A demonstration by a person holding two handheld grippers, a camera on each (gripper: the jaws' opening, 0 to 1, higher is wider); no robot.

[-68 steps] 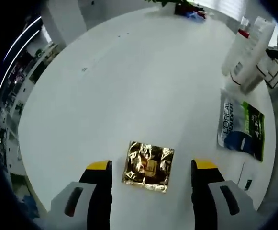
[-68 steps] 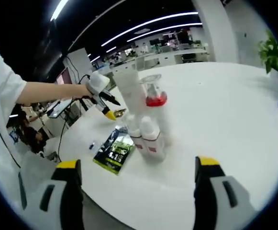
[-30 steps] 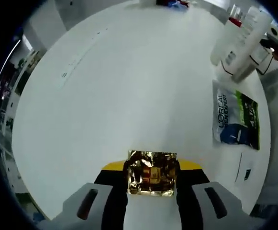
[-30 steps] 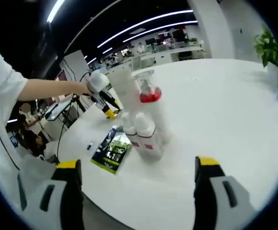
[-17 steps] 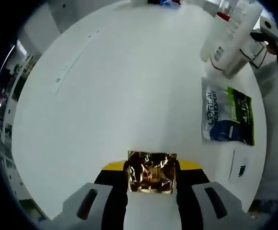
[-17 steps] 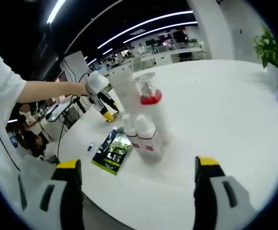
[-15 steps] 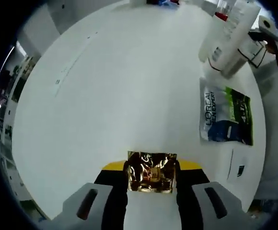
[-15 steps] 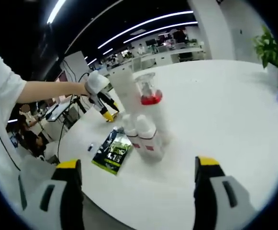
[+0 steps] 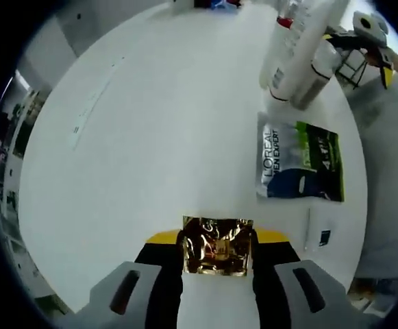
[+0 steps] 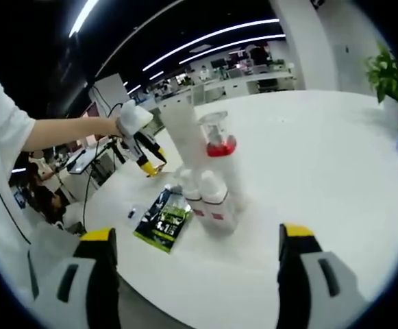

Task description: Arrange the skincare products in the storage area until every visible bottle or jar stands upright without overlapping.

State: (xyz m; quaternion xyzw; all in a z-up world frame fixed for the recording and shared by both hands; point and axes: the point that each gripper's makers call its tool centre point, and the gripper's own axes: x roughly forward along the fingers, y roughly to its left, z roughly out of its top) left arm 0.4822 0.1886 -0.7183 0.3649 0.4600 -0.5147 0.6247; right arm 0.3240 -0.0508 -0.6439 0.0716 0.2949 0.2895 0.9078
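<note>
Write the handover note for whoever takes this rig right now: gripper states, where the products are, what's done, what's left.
Left gripper: shut on the gold foil sachet, held above the white table.
Right gripper: open, holding nothing, facing the cluster of white bottles.
Bottles stand upright, packed close together; whether they touch I cannot tell. The green L'Oreal sachet lies flat beside them.
Done: gold sachet picked up.
Left: place it without overlap, probably near the bottles; deal with the flat green sachet.
</note>
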